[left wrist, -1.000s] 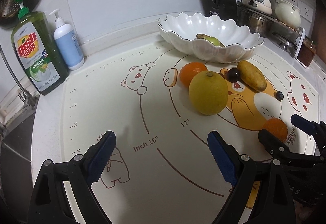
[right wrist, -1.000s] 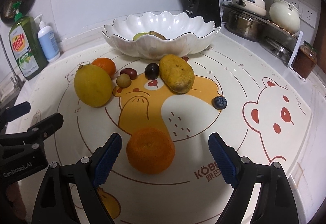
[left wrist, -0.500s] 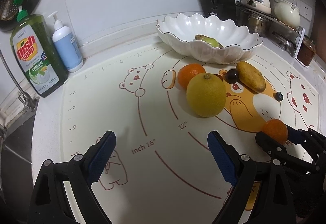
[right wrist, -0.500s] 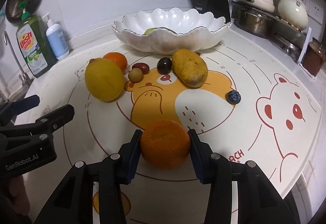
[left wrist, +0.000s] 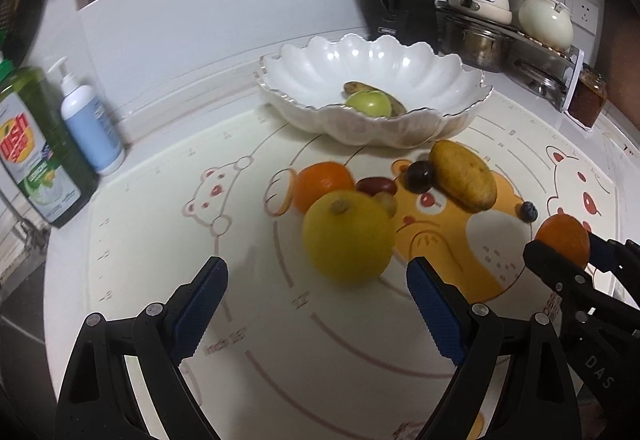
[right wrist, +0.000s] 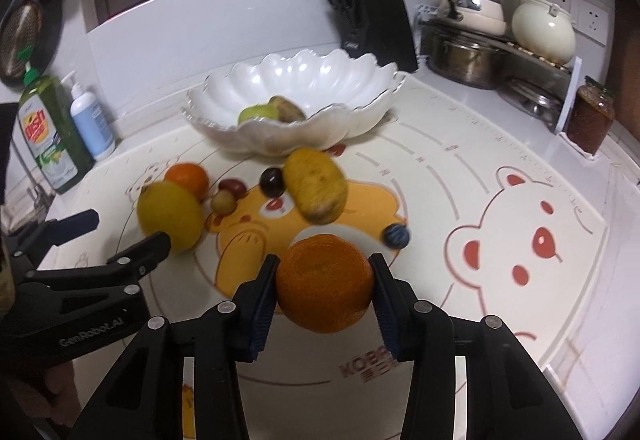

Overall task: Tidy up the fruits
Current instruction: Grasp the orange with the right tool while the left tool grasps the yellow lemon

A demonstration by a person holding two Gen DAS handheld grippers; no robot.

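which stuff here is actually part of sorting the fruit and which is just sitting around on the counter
Part of the job:
- orange clamped in the right gripper
- white bowl
- lemon
- mango
- second orange
- blueberry
- left gripper, open

Just lying about:
- dish soap
- lotion pump bottle
- knife block
- pots
- jar

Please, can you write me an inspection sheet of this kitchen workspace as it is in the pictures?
Surface: bear-print mat on a white counter.
Job's things: white bowl holding a green apple and a brownish fruit; lemon, orange, mango, blueberry and small dark fruits on the mat.
Clutter: dish soap, pump bottle, jar.
Grippers: right claw shut on a tangerine, lifted; left claw open, empty.
Cables: nothing seen.
Surroundings: knife block, pots, kettle.
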